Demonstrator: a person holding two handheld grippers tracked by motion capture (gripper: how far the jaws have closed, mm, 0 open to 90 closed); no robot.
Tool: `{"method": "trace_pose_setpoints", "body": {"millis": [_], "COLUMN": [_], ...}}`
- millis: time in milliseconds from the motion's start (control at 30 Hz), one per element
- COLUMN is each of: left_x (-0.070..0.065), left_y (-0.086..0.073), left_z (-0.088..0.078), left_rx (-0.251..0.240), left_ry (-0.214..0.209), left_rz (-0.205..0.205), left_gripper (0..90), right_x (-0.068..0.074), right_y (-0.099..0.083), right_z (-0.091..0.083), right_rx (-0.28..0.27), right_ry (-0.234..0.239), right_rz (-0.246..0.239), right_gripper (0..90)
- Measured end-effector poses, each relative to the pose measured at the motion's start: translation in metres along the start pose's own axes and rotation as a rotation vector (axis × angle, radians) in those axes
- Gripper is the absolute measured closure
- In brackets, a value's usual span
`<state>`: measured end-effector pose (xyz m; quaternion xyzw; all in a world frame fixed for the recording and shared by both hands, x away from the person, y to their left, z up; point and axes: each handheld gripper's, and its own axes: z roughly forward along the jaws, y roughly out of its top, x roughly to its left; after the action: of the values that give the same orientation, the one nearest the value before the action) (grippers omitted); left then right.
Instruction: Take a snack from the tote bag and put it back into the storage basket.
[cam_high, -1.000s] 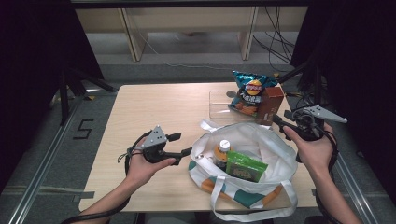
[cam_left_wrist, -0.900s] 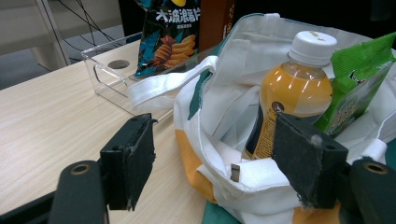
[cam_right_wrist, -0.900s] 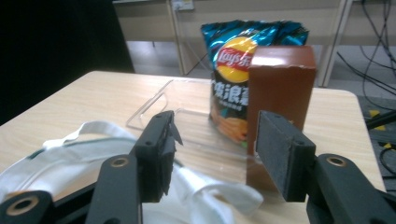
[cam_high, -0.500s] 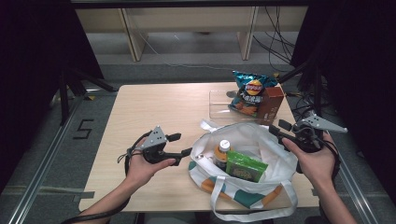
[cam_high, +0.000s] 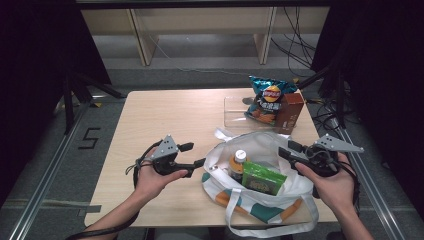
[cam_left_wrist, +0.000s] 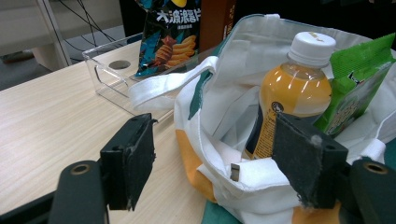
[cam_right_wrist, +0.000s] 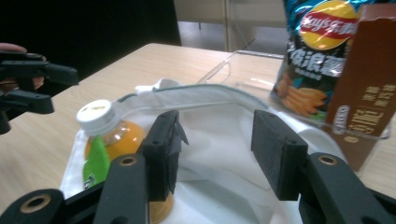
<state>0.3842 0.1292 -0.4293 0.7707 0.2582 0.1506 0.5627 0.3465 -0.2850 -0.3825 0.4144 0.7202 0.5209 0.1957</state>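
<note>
The bag (cam_high: 260, 150) looks soft, floppy cloth, best pinched at its rim; left gripper (cam_left_wrist: 219, 163) spread astride that rim; right gripper (cam_right_wrist: 215, 140) spread, empty, its jaws having just narrowed.

Bright table, dark surroundings, soft close-up blur

So the high view sits above the person's side of the table (cam_high: 165, 107), looking forward and down, far enough back to take in the whole tabletop and the floor beyond. The left gripper view rides low, just off the wood, facing across the tote bag (cam_left_wrist: 233, 93) from close by. The right gripper view looks over the same bag from the opposite rim, also close. All three catch the orange bottle (cam_high: 238, 164), the chip bag (cam_right_wrist: 322, 51) and the clear tray (cam_left_wrist: 109, 74).
</note>
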Motion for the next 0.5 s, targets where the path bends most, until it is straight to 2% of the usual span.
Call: {"method": "trace_pose_setpoints", "body": {"millis": [33,67,100,200,233,267,333,367,400,500], "left_x": [0.0,0.0,0.0,0.0,0.0,0.0,0.0,0.0,0.0,0.0], "left_y": [0.0,0.0,0.0,0.0,0.0,0.0,0.0,0.0,0.0,0.0], "left_z": [0.0,0.0,-0.001,-0.001,-0.001,0.0,0.0,0.0,0.0,0.0], "left_rx": [0.001,0.0,0.006,0.008,0.008,0.007,0.007,0.01,0.01,0.008], "left_ry": [0.003,0.003,0.009,0.009,0.009,0.009,0.005,0.005,0.007,0.009], "left_rz": [0.001,0.0,0.0,0.001,0.0,-0.002,0.005,0.008,0.003,-0.002], "left_gripper": [29.3,29.3,29.3,29.3,29.4,29.3,29.3,29.3,29.3,29.3], "right_x": [0.004,0.003,0.005,0.01,0.01,0.011,0.013,0.015,0.014,0.017], "right_y": [-0.001,-0.002,-0.003,-0.007,-0.008,-0.008,-0.01,-0.01,-0.01,-0.011], "right_z": [-0.001,0.0,0.001,0.002,0.002,0.004,0.004,0.004,0.004,0.004], "right_rx": [0.013,0.005,0.006,0.022,0.021,0.02,0.016,0.028,0.03,0.044], "right_ry": [0.004,0.014,0.009,0.044,0.035,0.057,0.058,0.065,0.063,0.069], "right_rz": [0.037,0.001,-0.002,0.016,-0.017,-0.011,-0.01,0.018,-0.012,-0.008], "right_gripper": [52.3,52.3,52.3,52.2,52.2,52.1,52.1,52.1,52.1,52.0]}}
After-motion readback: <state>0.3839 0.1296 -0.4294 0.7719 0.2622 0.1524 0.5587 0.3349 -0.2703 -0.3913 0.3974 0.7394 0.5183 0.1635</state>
